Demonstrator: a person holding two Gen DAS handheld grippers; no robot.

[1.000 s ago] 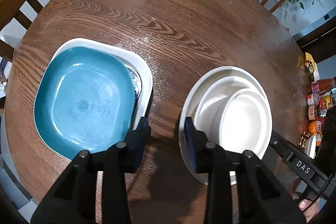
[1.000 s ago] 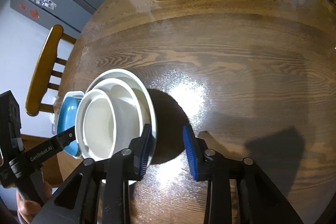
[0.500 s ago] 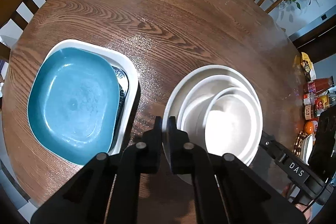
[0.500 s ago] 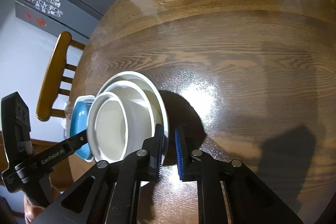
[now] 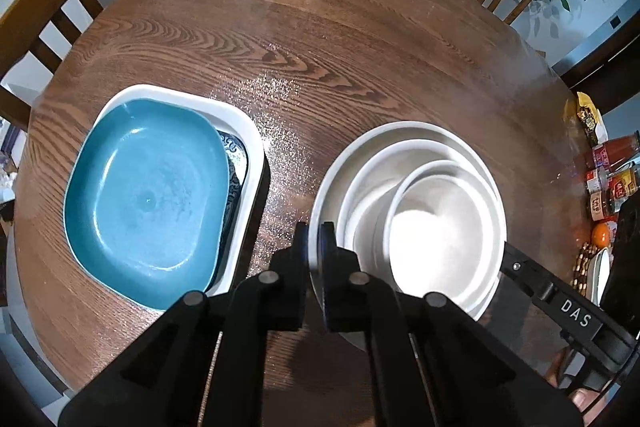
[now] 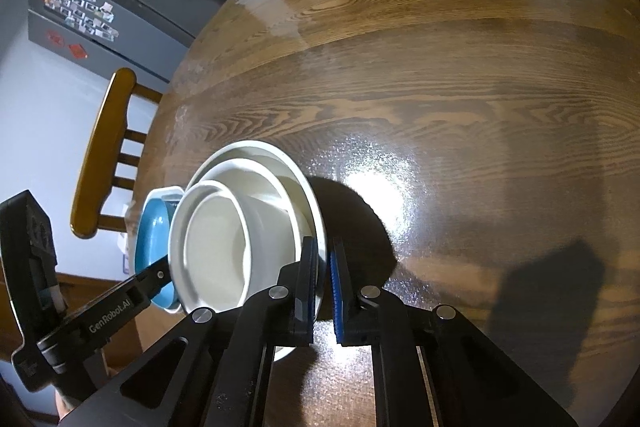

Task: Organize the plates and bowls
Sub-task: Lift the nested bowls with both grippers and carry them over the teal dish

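On the round wooden tabletop [image 5: 320,39] sit two stacks of dishes. Nearer the middle is a round white plate [image 5: 404,131] carrying a white bowl [image 5: 368,179], with a smaller white bowl [image 5: 440,231] nested inside it and pushed off-centre toward the near side of the stack. All three open upward; being round, they have no long axis to speak of.

The left claw [image 5: 314,241] is pinched onto the plate's rim on its left side, one black finger outside the rim and one inside, with only the thin edge between them. The right claw [image 6: 323,267] is clamped on the same plate's rim at the opposite side, its blue-lined pads [image 6: 335,291] nearly together around the edge. So both claws grip the white plate, one at each side.

To the left of that stack, well apart from it, lies a teal squarish plate [image 5: 148,199] on top of a white rectangular dish [image 5: 248,123], with a sliver of a blue-patterned plate [image 5: 236,163] showing between them. The rectangular dish's long axis runs from the near edge of the tabletop away toward the far side.

The left wrist view shows this teal stack whole, plus bottles and jars [image 5: 612,183] off to the right. The right wrist view shows only a slice of the teal plate [image 6: 150,231] behind the bowls, but reveals a dark fridge with magnets [image 6: 80,11], a wooden chair [image 6: 104,155] and a bright glare on the wood.
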